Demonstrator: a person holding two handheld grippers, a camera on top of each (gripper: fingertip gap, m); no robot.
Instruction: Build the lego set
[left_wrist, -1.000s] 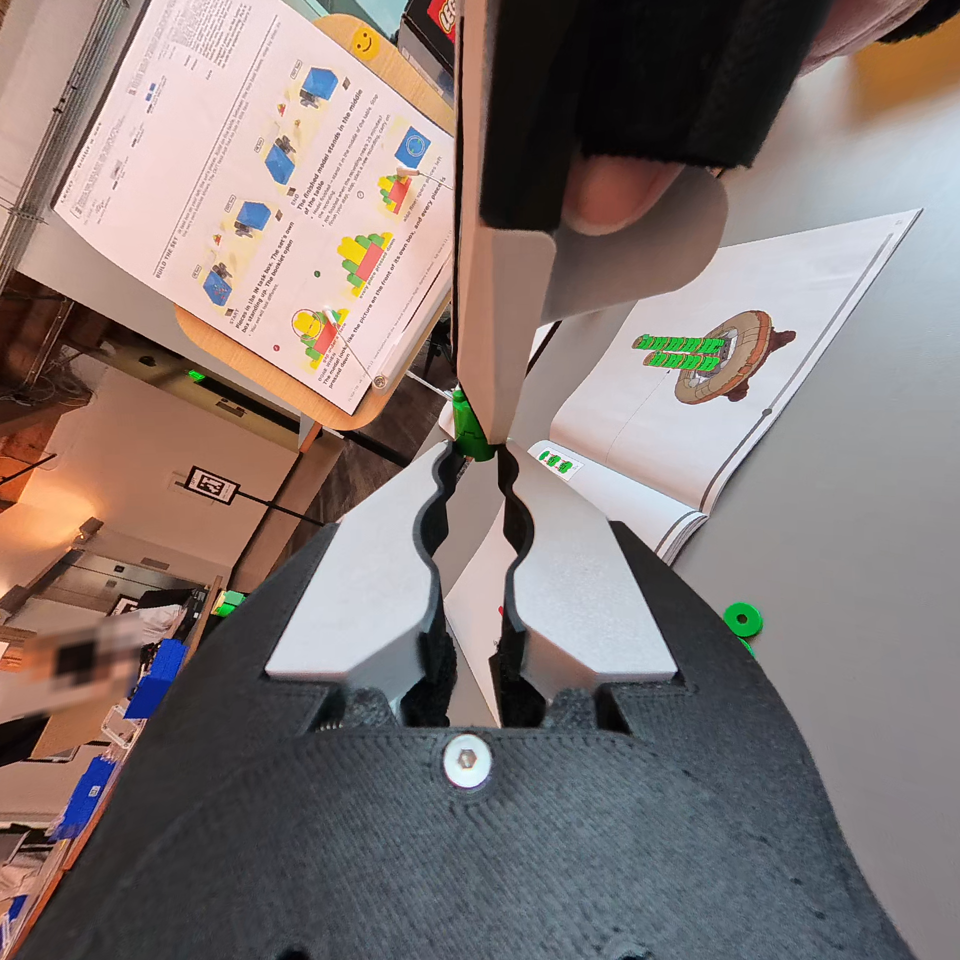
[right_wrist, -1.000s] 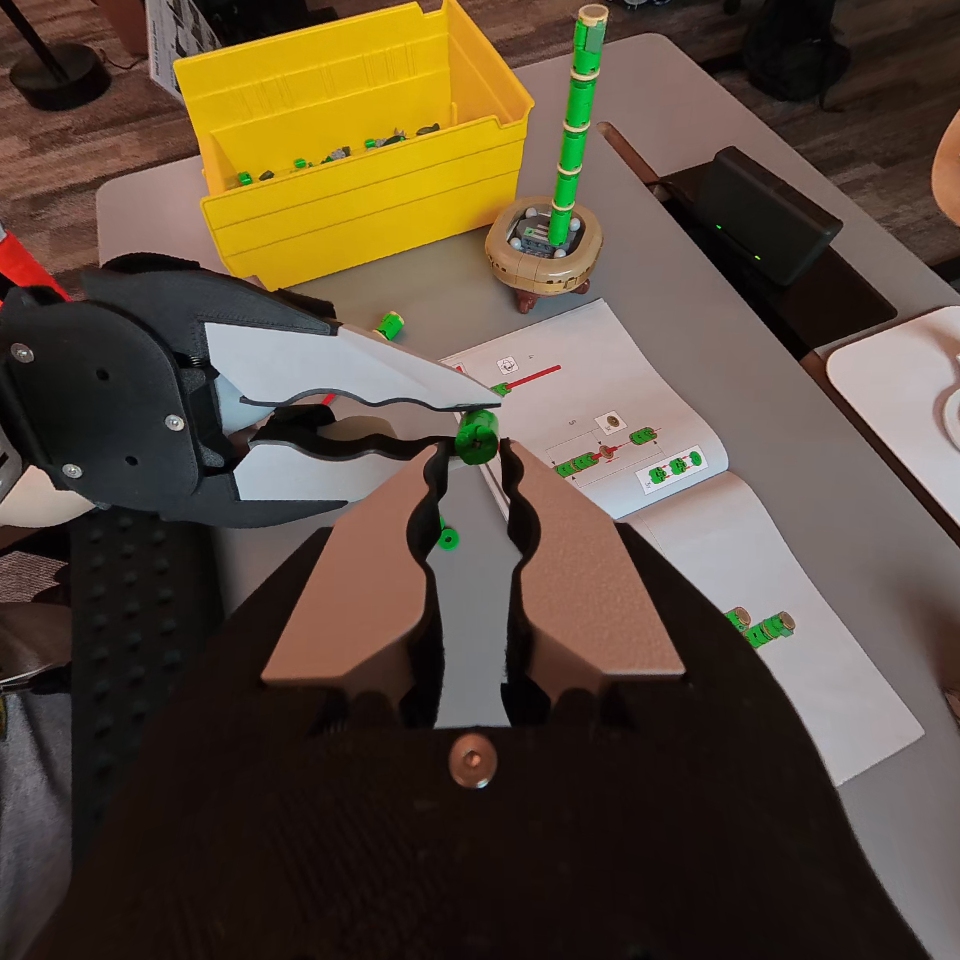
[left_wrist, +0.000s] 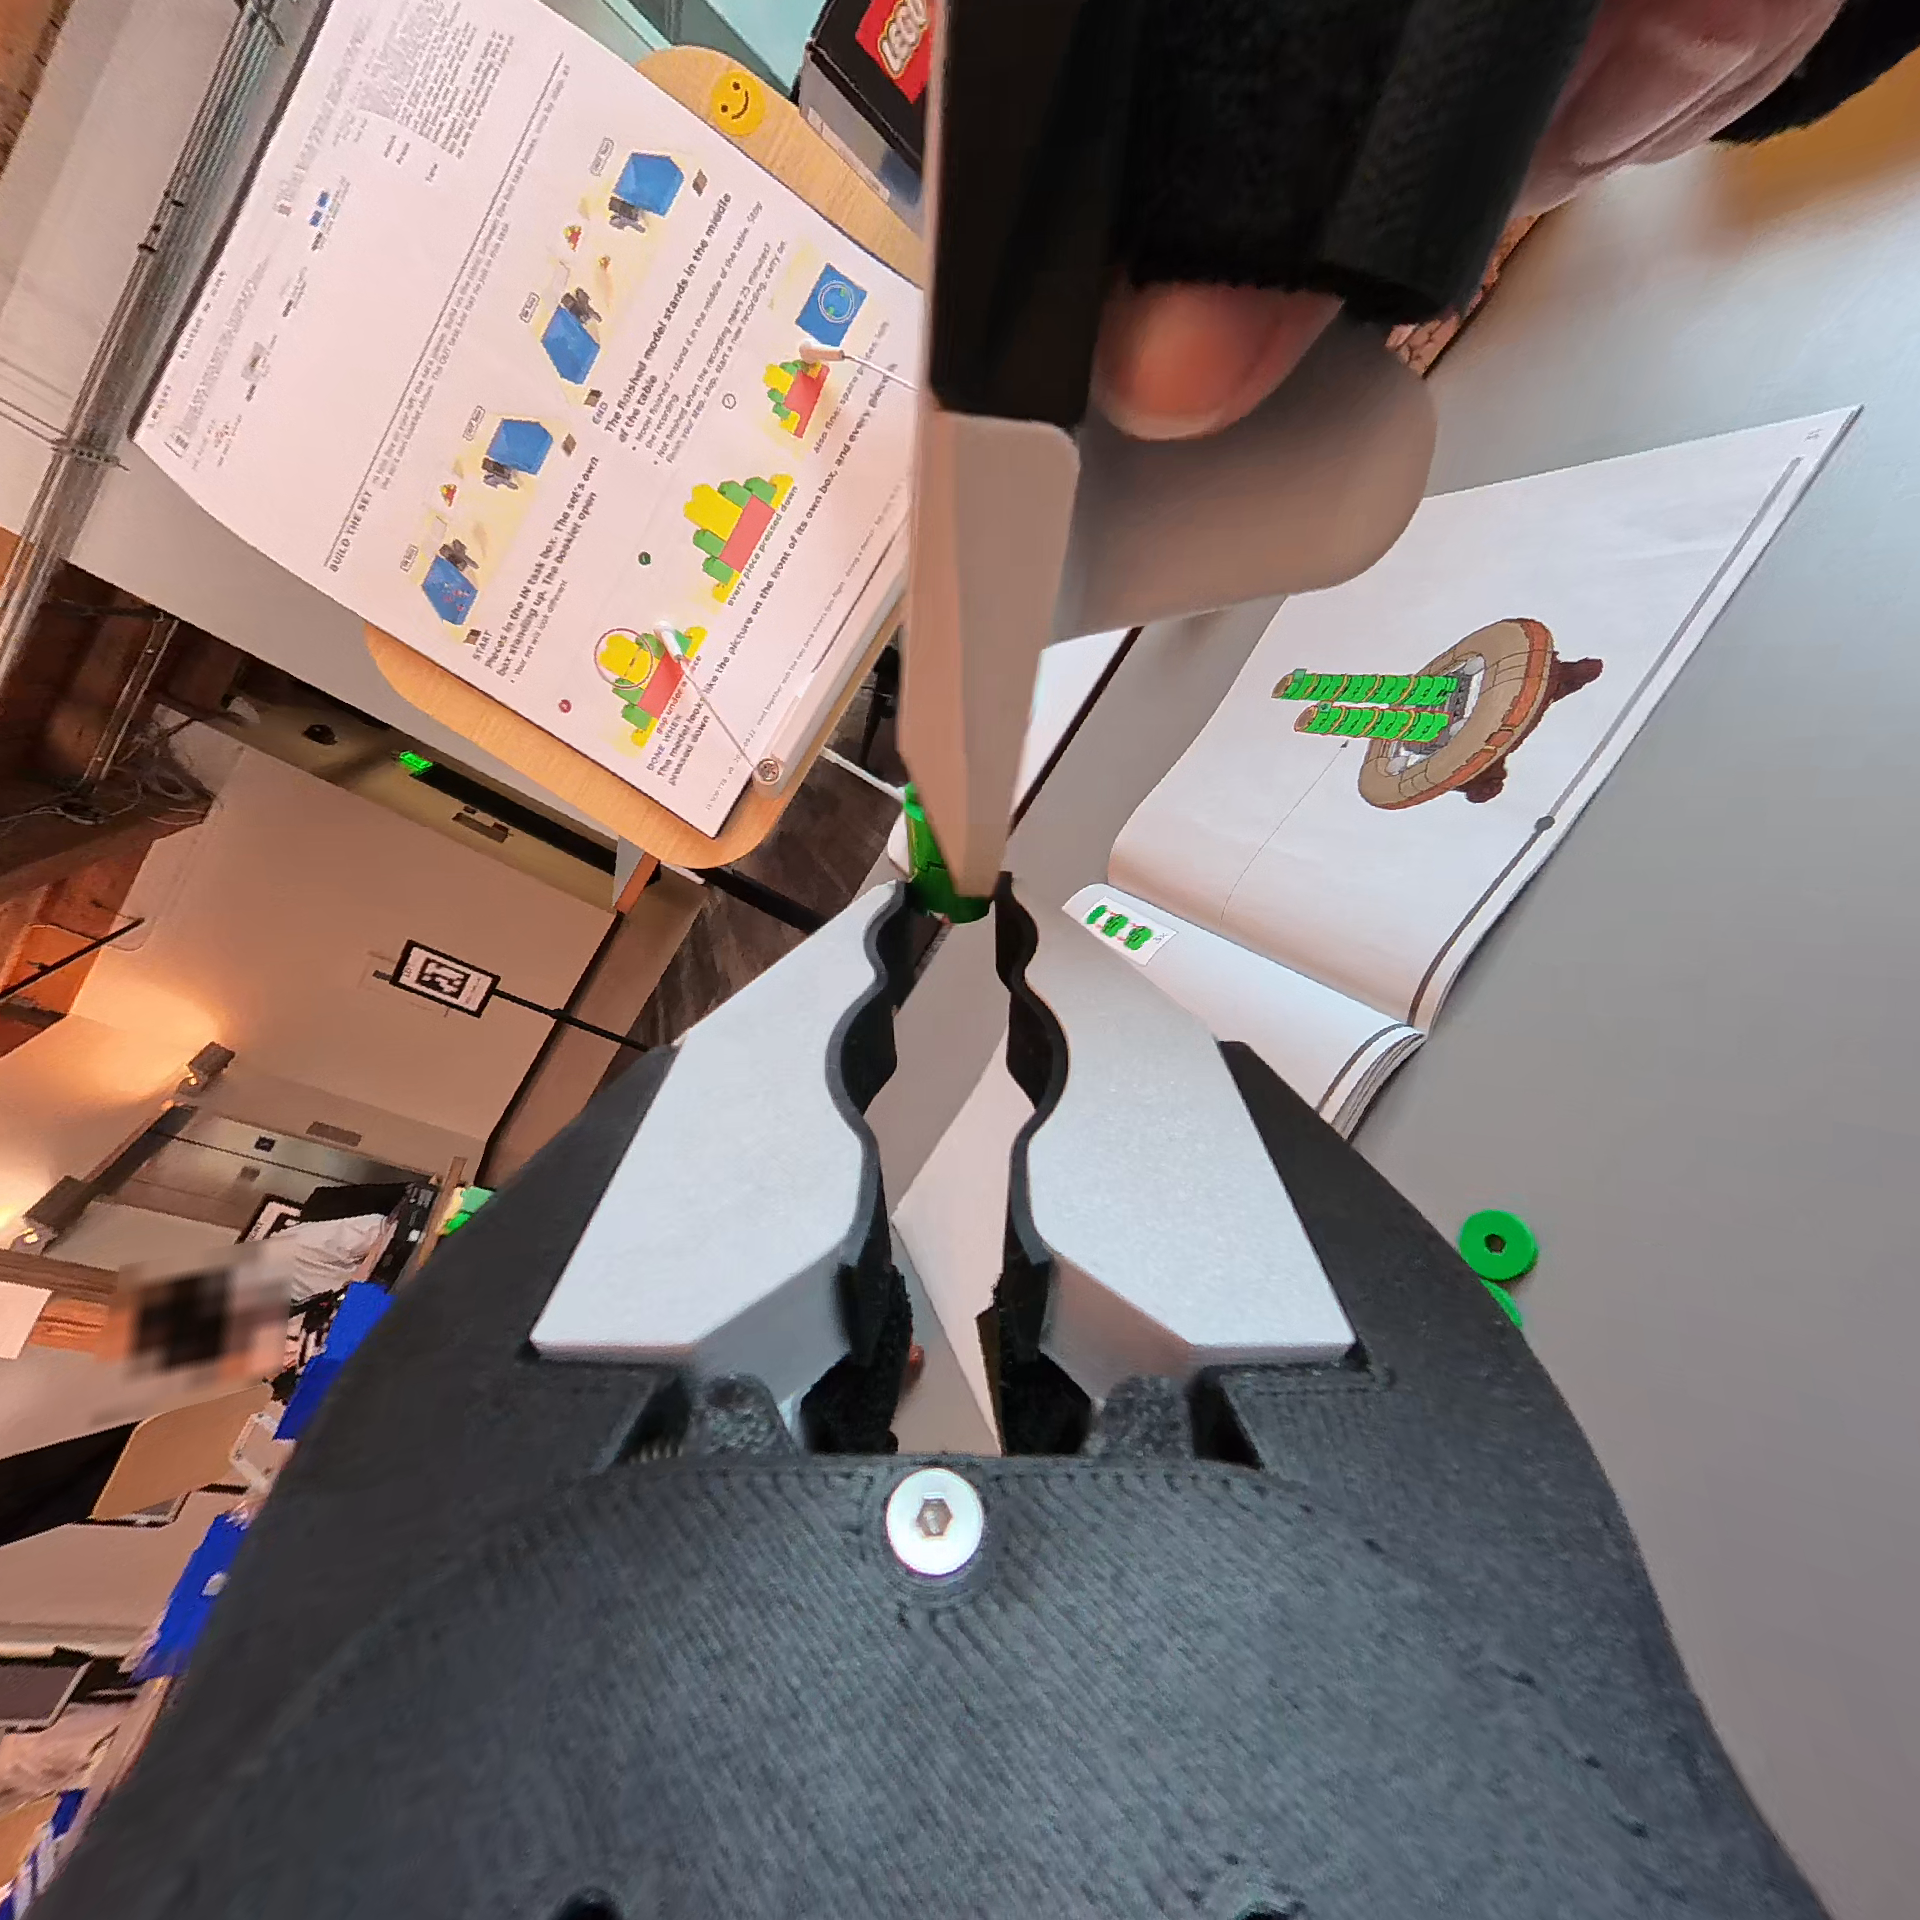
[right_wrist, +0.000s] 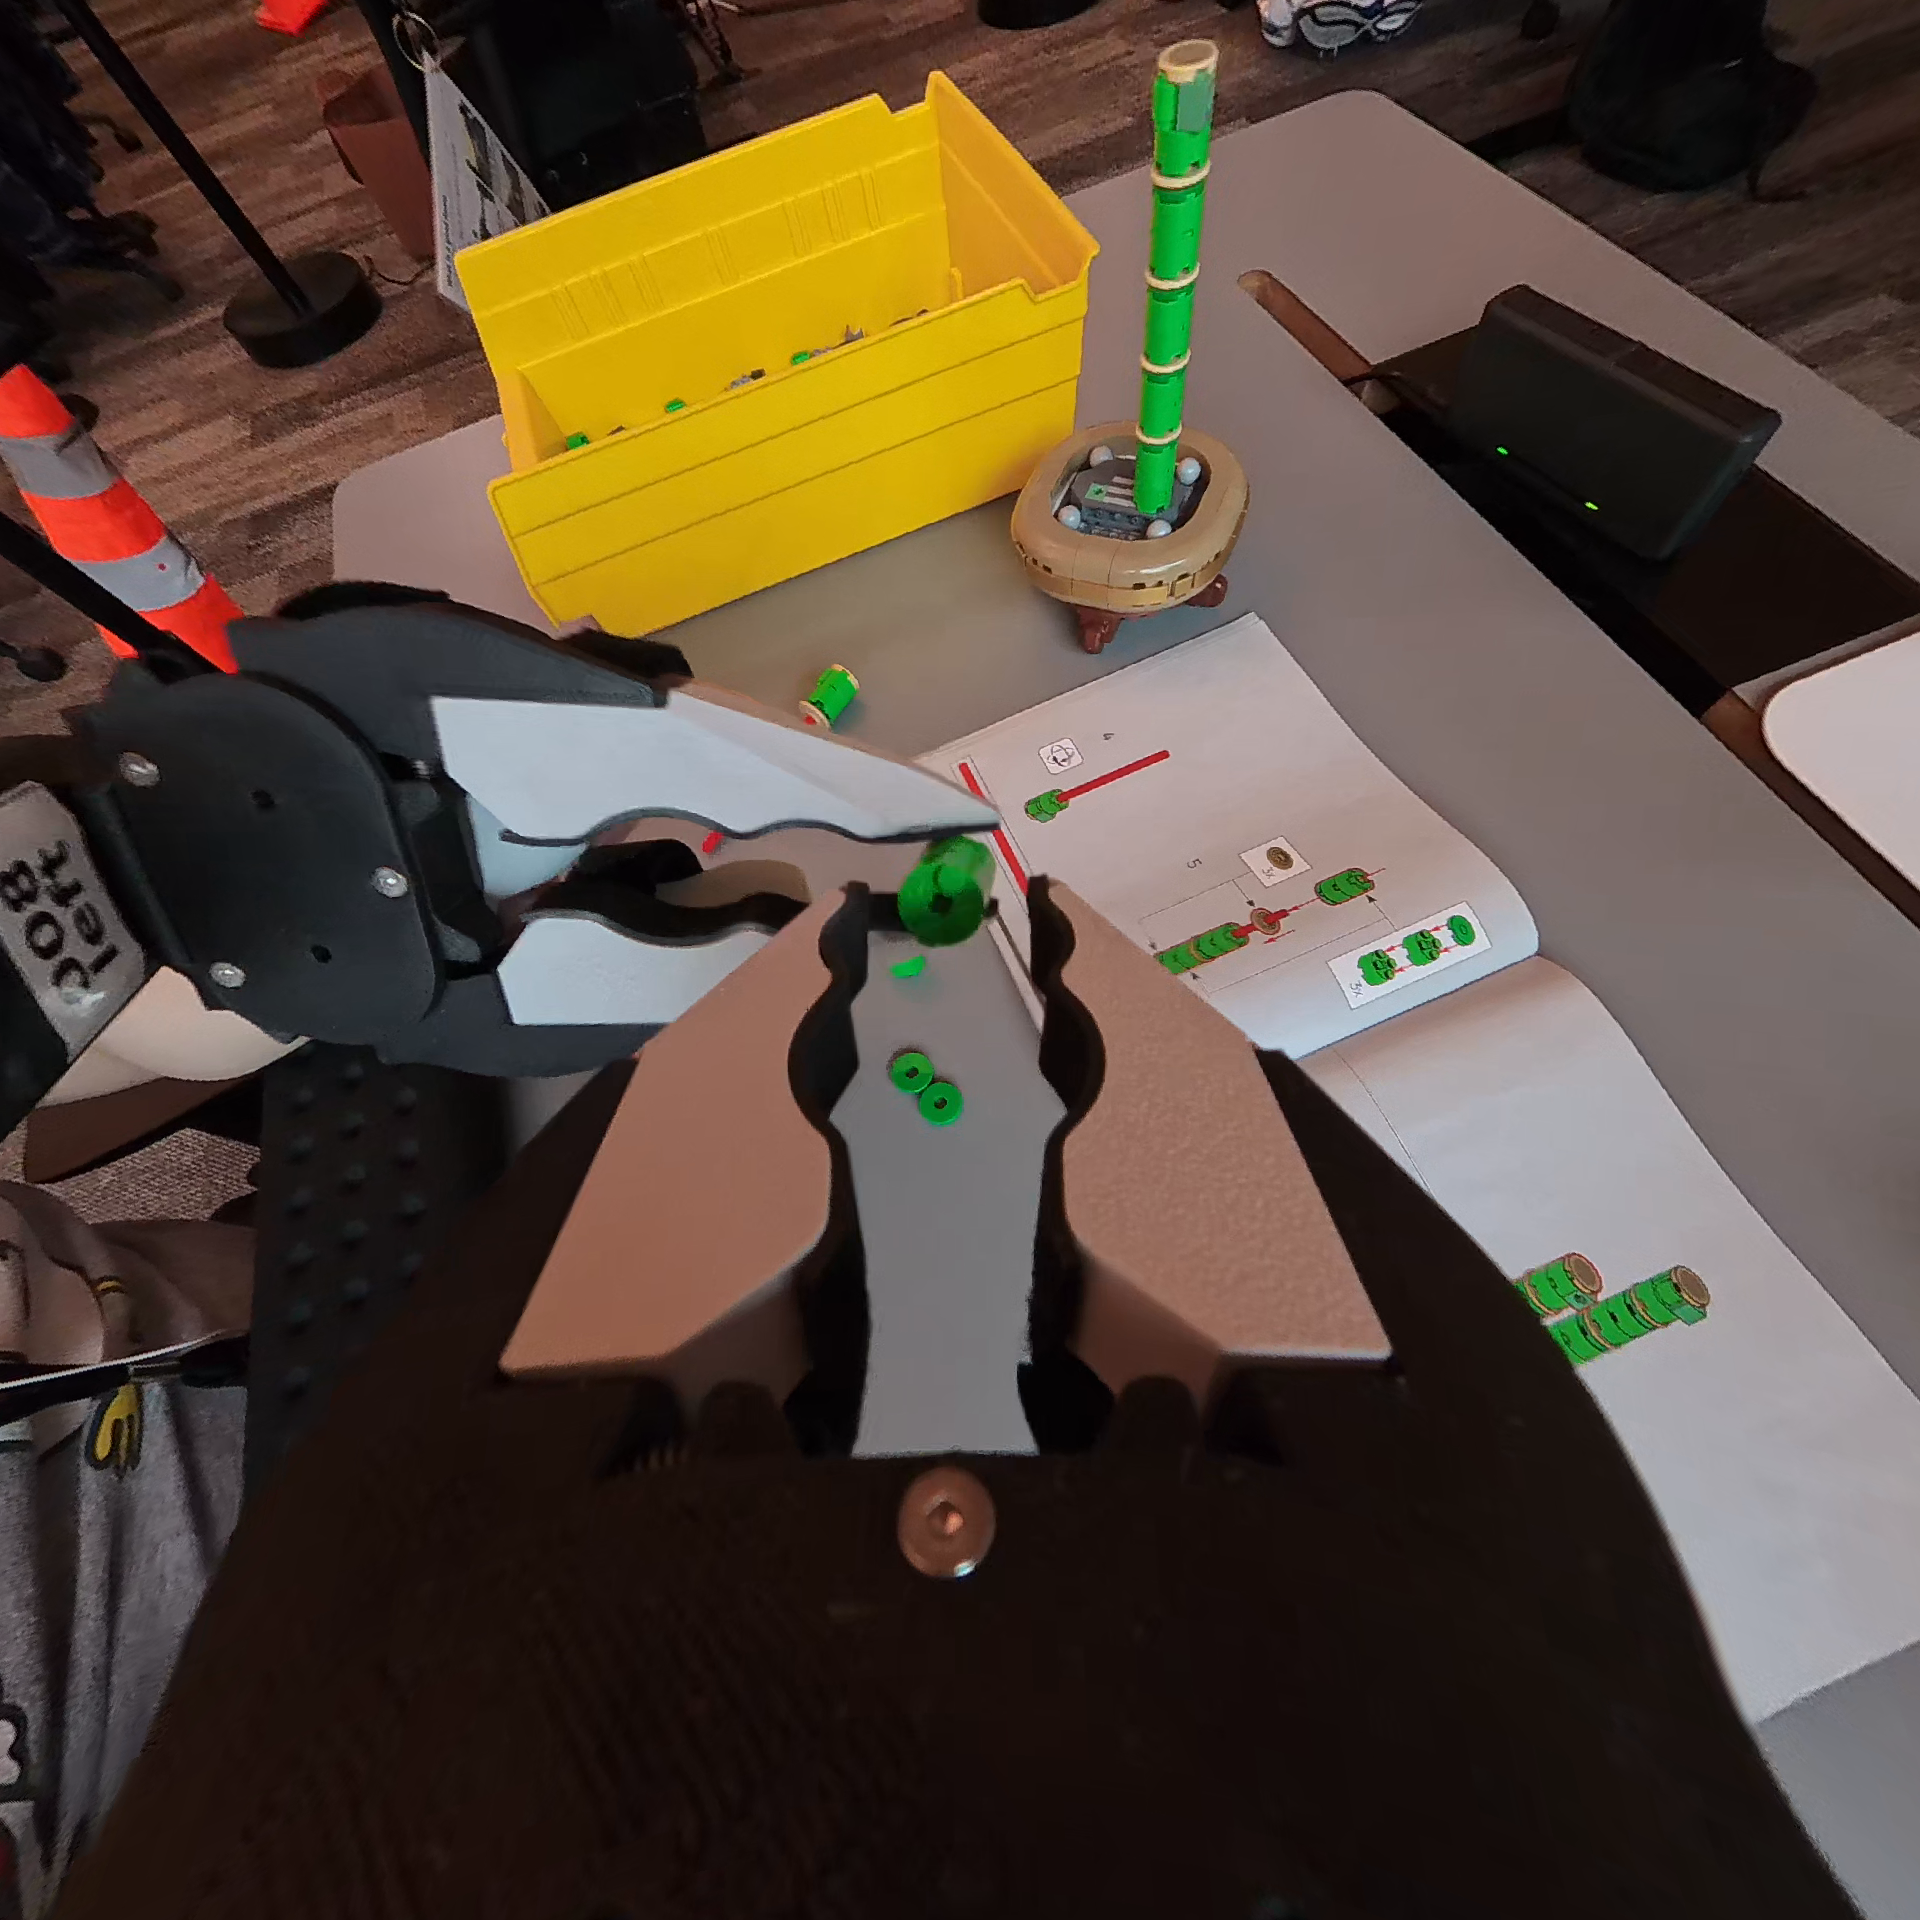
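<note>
A small green cylinder piece (right_wrist: 940, 899) hangs in the air above the grey table (right_wrist: 1403, 582). My left gripper (left_wrist: 945, 904) is shut on it at the fingertips. It reaches in from the left in the right wrist view (right_wrist: 935, 862). My right gripper (right_wrist: 945, 904) is open, with a fingertip on each side of the cylinder and a small gap. In the left wrist view it comes down from above (left_wrist: 966, 852), held by a gloved hand. The model, a tan pot (right_wrist: 1132, 551) with a tall green stalk (right_wrist: 1174, 260), stands at the back.
A yellow bin (right_wrist: 790, 488) with loose pieces stands behind, left of the model. The open instruction booklet (right_wrist: 1299, 790) lies to the right. A green and tan cylinder (right_wrist: 831, 694) and two green discs (right_wrist: 925, 1086) lie on the table. A black box (right_wrist: 1600, 426) sits far right. My left and right fingertips are right by each other.
Almost nothing. Both grippers keep their poses around the green cylinder, and the right wrist view has shifted only slightly.
</note>
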